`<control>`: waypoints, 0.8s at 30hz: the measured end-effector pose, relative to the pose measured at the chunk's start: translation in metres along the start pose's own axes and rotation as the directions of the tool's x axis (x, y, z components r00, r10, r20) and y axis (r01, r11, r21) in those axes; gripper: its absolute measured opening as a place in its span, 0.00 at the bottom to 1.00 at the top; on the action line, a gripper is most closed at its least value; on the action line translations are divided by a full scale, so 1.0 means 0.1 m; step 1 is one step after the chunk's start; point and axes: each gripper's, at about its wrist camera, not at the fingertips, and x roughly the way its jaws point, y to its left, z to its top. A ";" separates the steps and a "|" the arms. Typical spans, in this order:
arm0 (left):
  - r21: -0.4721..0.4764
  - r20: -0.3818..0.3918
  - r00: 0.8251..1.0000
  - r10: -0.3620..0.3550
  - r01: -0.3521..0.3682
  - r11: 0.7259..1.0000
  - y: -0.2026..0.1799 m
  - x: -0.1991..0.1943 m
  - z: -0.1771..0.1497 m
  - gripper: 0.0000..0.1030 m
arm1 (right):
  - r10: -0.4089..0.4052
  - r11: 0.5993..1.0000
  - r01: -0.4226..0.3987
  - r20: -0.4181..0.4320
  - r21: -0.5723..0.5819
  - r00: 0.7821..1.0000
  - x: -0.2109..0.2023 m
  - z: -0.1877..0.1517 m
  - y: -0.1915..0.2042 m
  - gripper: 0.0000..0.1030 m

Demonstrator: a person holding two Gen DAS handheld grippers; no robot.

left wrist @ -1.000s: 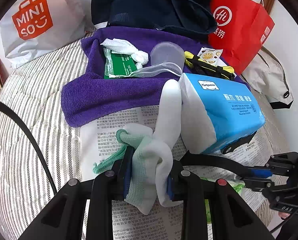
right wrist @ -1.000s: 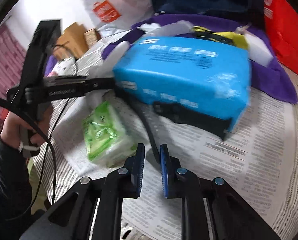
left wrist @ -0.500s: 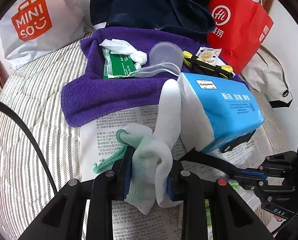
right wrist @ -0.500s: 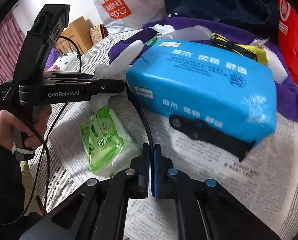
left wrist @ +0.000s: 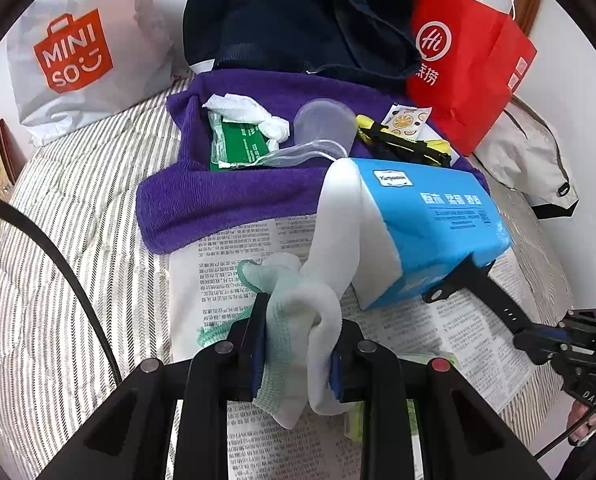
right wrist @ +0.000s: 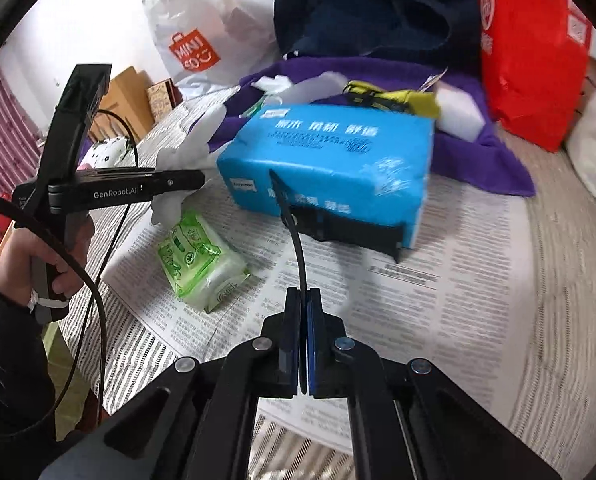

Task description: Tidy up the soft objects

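Your left gripper (left wrist: 298, 344) was clamped on a bunched white glove (left wrist: 317, 308) with a green cuff, held just above the newspaper (left wrist: 409, 328) spread over the striped bed (left wrist: 66, 240); one limp finger of the glove leaned against the end of the blue tissue pack (left wrist: 437, 224). Your right gripper (right wrist: 302, 340) was clenched on a thin black strap (right wrist: 298, 252) that ran up under the pack, whose near edge appeared tilted off the paper.

The strap was a narrow thing in a hard pinch; pulled at an angle, it could have slid out from between the pads, or dragged the pack across the newspaper and rucked the sheet. A sharper tug risked tipping the pack onto the green packet of wipes (right wrist: 202, 260) lying just beside it, or shoving it back into the clutter on the purple towel (left wrist: 226, 196).

The glove was gathered unevenly in your left gripper, most of its bulk hanging free; any loosening there and it would likely have slumped onto the newspaper. With both of your hands working close together, the trailing cable (right wrist: 94, 280) could also have snagged.
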 end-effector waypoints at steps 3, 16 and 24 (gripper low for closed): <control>0.003 0.009 1.000 -0.003 0.003 1.000 -0.01 -0.06 0.00 0.23 | -0.017 1.000 0.017 0.018 0.008 1.000 -0.12 0.00 0.00 0.03; 0.009 0.047 0.999 0.000 0.000 1.000 -0.08 -0.29 0.07 0.23 | -0.045 0.999 0.042 0.106 0.035 0.993 -0.48 0.27 -0.03 0.03; 0.002 0.072 0.997 0.000 0.000 1.000 -0.06 -0.41 0.23 0.23 | -0.039 0.999 0.035 0.144 0.028 0.989 -0.55 0.52 -0.05 0.03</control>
